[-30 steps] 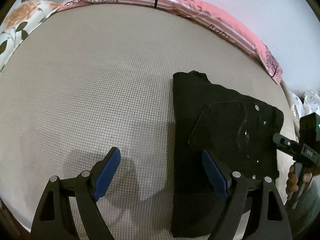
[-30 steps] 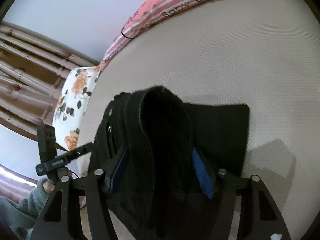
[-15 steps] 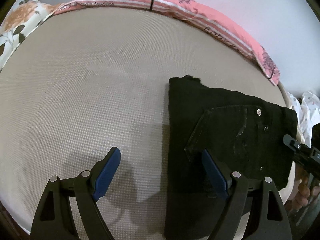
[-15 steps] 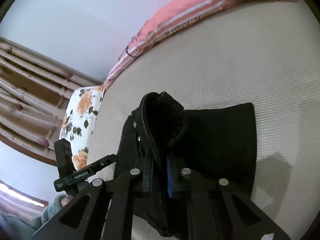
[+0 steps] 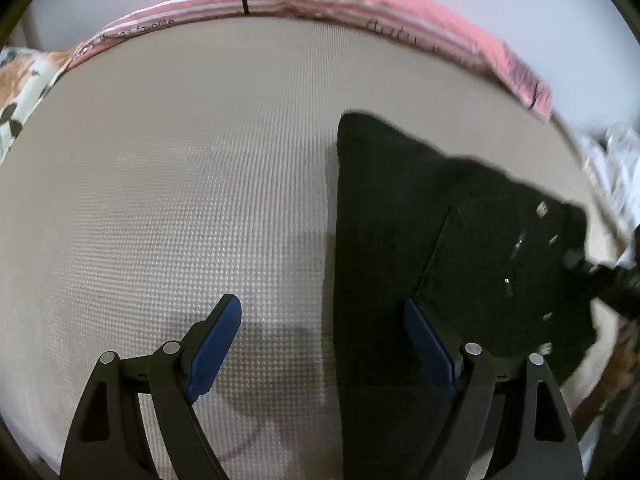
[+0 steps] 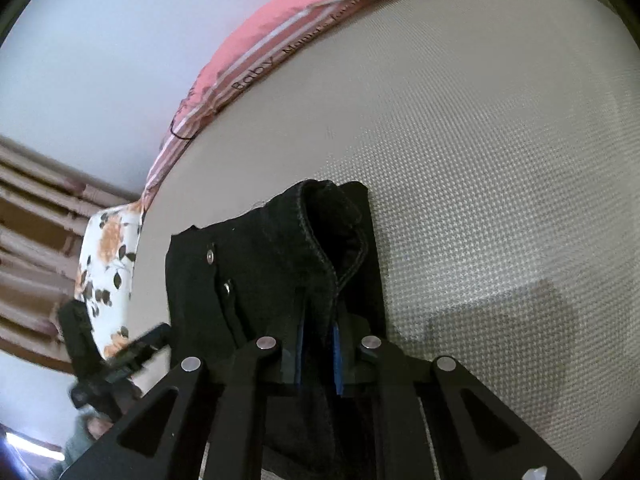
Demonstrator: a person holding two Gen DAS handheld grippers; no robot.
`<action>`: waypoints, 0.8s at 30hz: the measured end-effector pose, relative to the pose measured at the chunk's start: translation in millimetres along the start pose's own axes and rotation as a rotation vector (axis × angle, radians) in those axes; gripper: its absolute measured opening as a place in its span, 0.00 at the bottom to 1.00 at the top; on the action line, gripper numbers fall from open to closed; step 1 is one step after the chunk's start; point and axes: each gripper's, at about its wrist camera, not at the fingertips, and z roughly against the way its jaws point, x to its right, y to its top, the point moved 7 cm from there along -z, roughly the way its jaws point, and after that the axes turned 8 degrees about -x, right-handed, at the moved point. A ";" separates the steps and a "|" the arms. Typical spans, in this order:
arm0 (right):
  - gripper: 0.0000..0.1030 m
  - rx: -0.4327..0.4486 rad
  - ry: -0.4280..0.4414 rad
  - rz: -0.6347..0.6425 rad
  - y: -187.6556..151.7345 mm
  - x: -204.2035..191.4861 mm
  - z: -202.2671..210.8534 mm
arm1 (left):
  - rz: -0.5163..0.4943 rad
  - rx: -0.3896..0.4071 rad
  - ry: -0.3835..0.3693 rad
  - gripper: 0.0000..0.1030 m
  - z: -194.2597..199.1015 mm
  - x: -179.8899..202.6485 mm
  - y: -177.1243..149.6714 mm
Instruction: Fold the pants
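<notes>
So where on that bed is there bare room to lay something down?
The wide beige mattress between the black pants, the pink striped blanket and the floral pillow is bare. The crowded part is the pants' side, where the right gripper pinches them.

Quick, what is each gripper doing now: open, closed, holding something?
Left gripper: open, holding nothing, above the bed cover.
Right gripper: shut on a raised fold of the black pants.

Two handheld grippers, both angled downward

The left gripper (image 5: 322, 340) hangs with jaws wide apart, nothing between them; the right gripper (image 6: 318, 354) pinches dark cloth, jaws opening slightly.
</notes>
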 end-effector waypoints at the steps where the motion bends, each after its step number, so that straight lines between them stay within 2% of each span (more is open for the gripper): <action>1: 0.19 0.001 -0.026 0.006 -0.4 0.0 0.5 | -0.009 0.003 0.016 0.81 -2.6 0.3 -0.2; 4: 0.25 0.007 -0.088 0.050 -4.8 -7.5 3.3 | -0.028 0.021 0.047 0.81 -1.6 2.3 -0.9; 9: 0.30 0.007 -0.181 0.103 -17.5 -14.7 7.0 | -0.022 0.021 0.054 0.81 3.6 2.2 -5.8; 15: 0.37 0.033 -0.197 0.093 -38.4 -18.0 18.2 | -0.039 0.025 0.052 0.81 9.3 12.2 -22.1; 24: 0.46 0.027 -0.188 0.057 -63.8 -11.1 24.4 | -0.081 0.020 0.046 0.81 15.6 30.0 -51.3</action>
